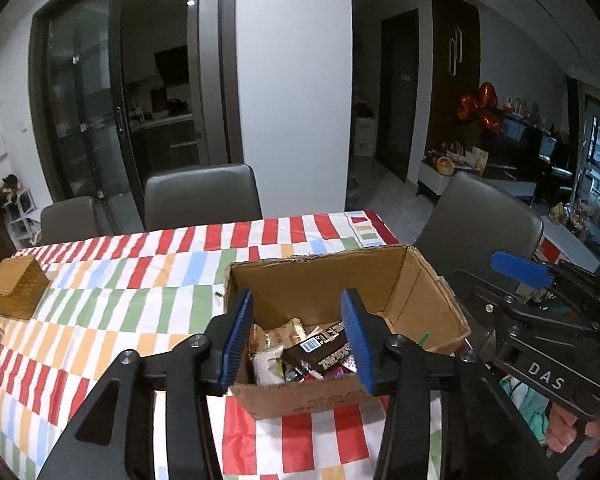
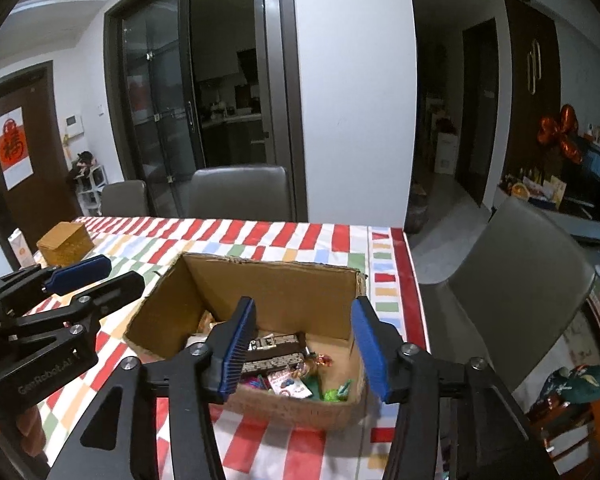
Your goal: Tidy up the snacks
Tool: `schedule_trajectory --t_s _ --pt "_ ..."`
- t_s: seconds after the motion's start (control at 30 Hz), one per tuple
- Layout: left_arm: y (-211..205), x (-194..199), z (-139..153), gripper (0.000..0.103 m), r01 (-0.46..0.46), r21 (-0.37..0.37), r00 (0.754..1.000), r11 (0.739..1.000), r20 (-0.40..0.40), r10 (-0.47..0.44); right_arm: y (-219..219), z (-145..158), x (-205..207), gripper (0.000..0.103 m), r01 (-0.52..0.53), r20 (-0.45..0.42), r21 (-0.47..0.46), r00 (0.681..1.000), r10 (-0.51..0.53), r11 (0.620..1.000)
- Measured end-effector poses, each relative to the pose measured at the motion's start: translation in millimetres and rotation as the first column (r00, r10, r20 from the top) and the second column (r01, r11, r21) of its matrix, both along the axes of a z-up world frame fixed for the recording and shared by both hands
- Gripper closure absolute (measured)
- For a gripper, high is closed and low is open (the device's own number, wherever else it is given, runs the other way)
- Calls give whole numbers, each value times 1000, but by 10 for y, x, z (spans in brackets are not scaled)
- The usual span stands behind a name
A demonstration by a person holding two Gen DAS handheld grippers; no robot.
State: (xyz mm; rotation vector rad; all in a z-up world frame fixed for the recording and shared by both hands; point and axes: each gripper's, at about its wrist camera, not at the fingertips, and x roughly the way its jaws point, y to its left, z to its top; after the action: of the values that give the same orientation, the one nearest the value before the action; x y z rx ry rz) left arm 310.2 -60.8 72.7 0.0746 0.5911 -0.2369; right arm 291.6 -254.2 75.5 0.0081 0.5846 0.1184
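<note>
Snacks (image 1: 300, 354) lie jumbled in the box (image 1: 420, 300) on the tabletop (image 1: 112, 308). Both grippers, left (image 1: 298, 344) and right (image 2: 304, 350), hover at its near edge, jaws wide and holding nothing. This fits either sorting about to start or packing just finished.
</note>
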Motion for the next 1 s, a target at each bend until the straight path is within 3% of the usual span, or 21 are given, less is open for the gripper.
schedule_trajectory --t_s 0.4,0.57,0.87,1.0 --pt "97 -758 107 22 -59 28 995 998 86 57 -60 168 -725 27 48 94 -26 995 -46 999" --pt "139 -1070 96 11 -74 11 990 997 124 72 -51 131 -983 25 51 92 -36 995 -47 998" --pt "204 -1509 64 0 -98 22 979 995 184 93 -21 68 -1382 23 51 95 -29 994 -48 998" --pt "217 -1673 58 0 -103 11 976 995 194 99 -3 48 -1551 20 54 109 -25 993 -51 998"
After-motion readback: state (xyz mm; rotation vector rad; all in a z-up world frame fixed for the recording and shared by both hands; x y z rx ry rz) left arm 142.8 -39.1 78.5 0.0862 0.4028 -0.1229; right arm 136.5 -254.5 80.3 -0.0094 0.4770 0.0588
